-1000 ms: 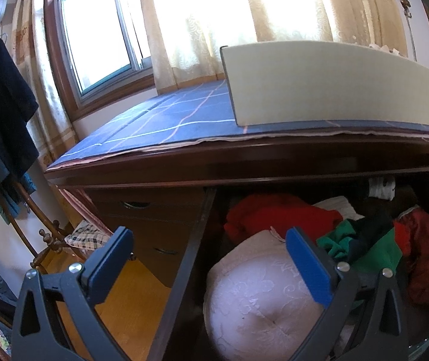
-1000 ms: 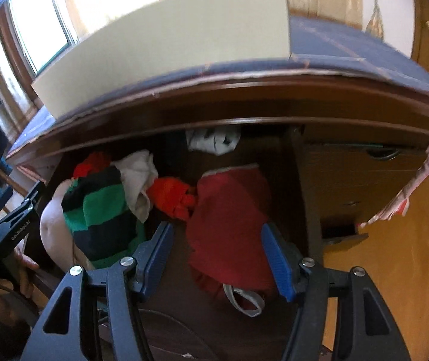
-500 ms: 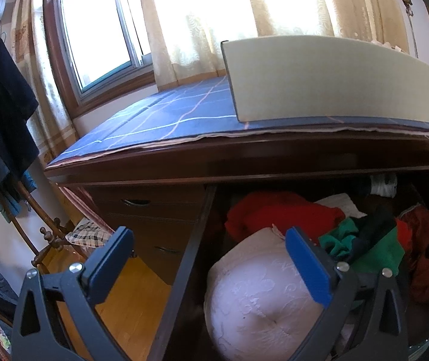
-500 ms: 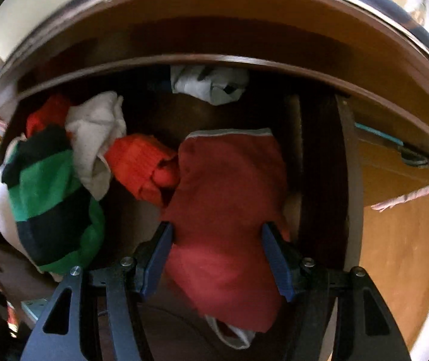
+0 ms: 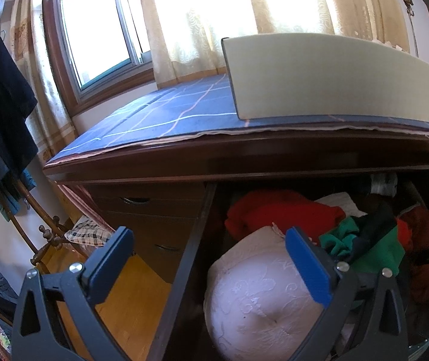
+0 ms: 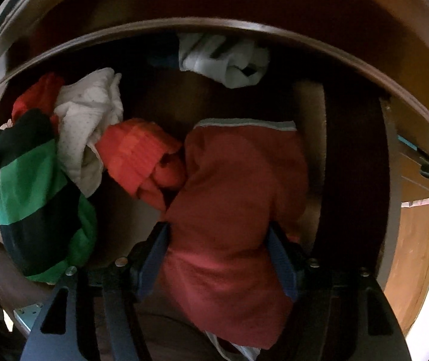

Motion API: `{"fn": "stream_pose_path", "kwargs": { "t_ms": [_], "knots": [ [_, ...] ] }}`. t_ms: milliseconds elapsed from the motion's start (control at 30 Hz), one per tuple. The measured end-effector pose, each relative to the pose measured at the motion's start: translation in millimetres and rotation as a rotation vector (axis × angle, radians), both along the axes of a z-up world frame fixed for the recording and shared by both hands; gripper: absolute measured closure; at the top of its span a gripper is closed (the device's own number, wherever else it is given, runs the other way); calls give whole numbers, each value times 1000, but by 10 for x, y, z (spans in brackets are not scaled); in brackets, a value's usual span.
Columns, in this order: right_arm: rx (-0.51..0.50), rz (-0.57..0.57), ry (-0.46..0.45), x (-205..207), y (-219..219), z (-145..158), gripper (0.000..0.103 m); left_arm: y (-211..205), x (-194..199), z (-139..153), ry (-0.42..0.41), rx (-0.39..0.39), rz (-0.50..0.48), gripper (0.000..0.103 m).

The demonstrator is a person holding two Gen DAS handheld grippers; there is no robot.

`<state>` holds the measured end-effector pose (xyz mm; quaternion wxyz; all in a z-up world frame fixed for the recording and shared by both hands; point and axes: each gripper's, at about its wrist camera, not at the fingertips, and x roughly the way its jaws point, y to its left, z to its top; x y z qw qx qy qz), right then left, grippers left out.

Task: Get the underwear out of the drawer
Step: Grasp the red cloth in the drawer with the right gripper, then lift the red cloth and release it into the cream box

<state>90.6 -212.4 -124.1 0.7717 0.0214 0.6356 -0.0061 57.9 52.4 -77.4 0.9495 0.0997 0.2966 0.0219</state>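
Since a second ago the right gripper [image 6: 219, 258] has dropped into the drawer [image 6: 355, 162], its jaws just widening astride the red underwear [image 6: 238, 192] without pinching it. The underwear lies lengthwise, waistband toward the drawer's back, right of the green striped garment [image 6: 34, 198].

In the left view, the left gripper [image 5: 211, 258] hangs open over the drawer's left wall [image 5: 184, 261], nothing in it; a white lace bundle [image 5: 259, 297] fills the drawer's near left corner.

Open drawer [image 6: 355, 156] below the desk top [image 5: 184, 147], on which a board [image 5: 334, 78] stands. In the drawer: underwear [image 6: 232, 198] at right; knit bundle [image 6: 142, 159] touching its left edge; striped garment [image 6: 34, 198] far left; crumpled cloth [image 6: 223, 60] at the back.
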Motion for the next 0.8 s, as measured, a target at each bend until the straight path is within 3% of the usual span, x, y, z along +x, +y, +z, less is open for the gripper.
{"fn": "stream_pose_path", "kwargs": {
  "t_ms": [100, 200, 267, 433, 500, 600, 800],
  "knots": [
    [-24, 60, 33, 48, 113, -77, 18, 1, -3, -6, 3, 1, -1, 1],
    [-28, 79, 36, 61, 126, -76, 19, 5, -1, 16, -2, -2, 1, 1],
    [-32, 91, 29, 51, 121, -55, 24, 7, -3, 18, 0, -1, -2, 1],
    [-4, 41, -29, -38, -83, 69, 64, 15, -10, 28, -1, -2, -1, 1],
    [37, 1, -72, -96, -187, 138, 72, 17, -14, 32, -2, -2, -1, 1],
    [77, -44, -130, -225, -248, 239, 78, 21, -21, 39, -1, -1, -1, 1],
    [214, -145, -245, -550, -414, 510, 79, 20, -9, 36, -1, 1, 3, 1]
  ]
}}
